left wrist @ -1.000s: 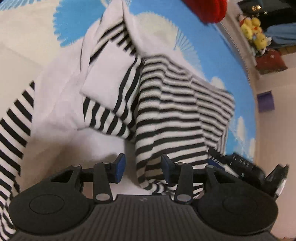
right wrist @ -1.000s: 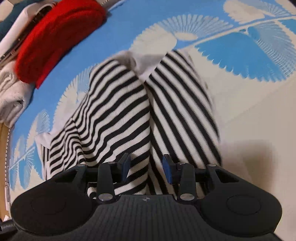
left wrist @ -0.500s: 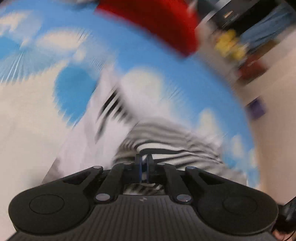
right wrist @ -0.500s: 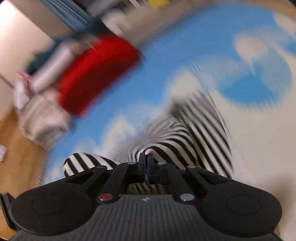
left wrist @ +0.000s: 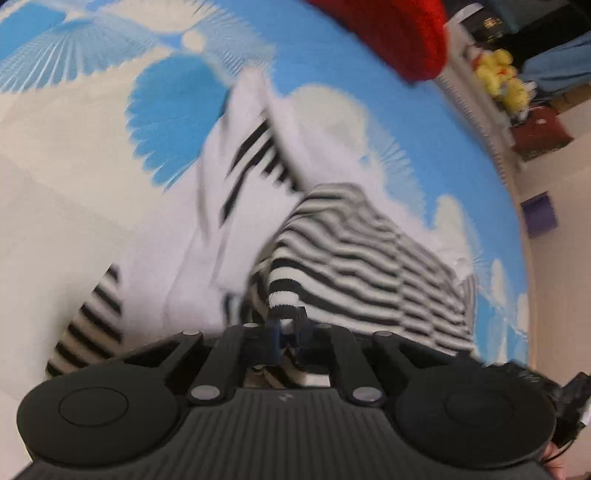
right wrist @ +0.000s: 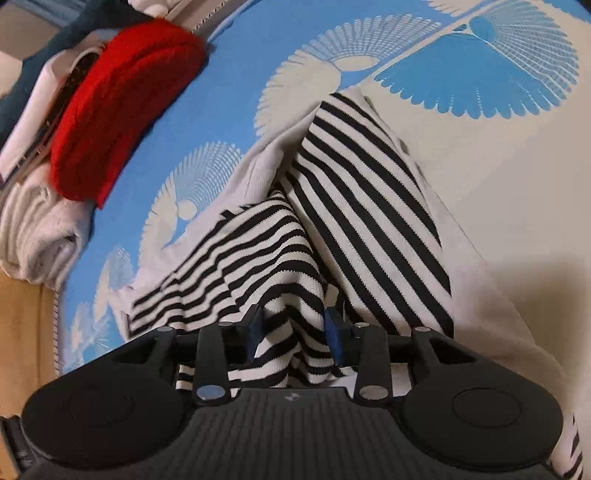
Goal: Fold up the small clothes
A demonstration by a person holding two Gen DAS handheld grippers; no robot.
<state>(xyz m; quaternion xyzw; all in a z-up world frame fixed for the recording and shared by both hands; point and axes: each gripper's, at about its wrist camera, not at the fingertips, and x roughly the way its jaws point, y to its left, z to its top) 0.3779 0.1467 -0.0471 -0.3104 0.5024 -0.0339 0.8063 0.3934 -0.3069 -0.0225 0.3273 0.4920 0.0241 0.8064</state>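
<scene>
A black-and-white striped garment with white panels (left wrist: pixel 362 251) lies bunched on the blue and cream patterned cloth (left wrist: pixel 66 177). My left gripper (left wrist: pixel 290 334) is shut on a striped edge of it, and the fabric rises in a ridge from the jaws. In the right wrist view the same garment (right wrist: pixel 369 192) lies folded in two striped flaps. My right gripper (right wrist: pixel 295 332) is open, with a striped fold lying loose between its blue pads (right wrist: pixel 334 332).
A red knitted item (right wrist: pixel 122 99) lies on a pile of white and dark clothes (right wrist: pixel 37 229) at the far left edge. It also shows in the left wrist view (left wrist: pixel 388 33). Yellow plush toys (left wrist: pixel 502 81) and a purple box (left wrist: pixel 541 216) stand beyond the cloth.
Both grippers closed on the striped garment half a second ago and swung with it. My right gripper has now opened and released the fabric. My left gripper stays shut.
</scene>
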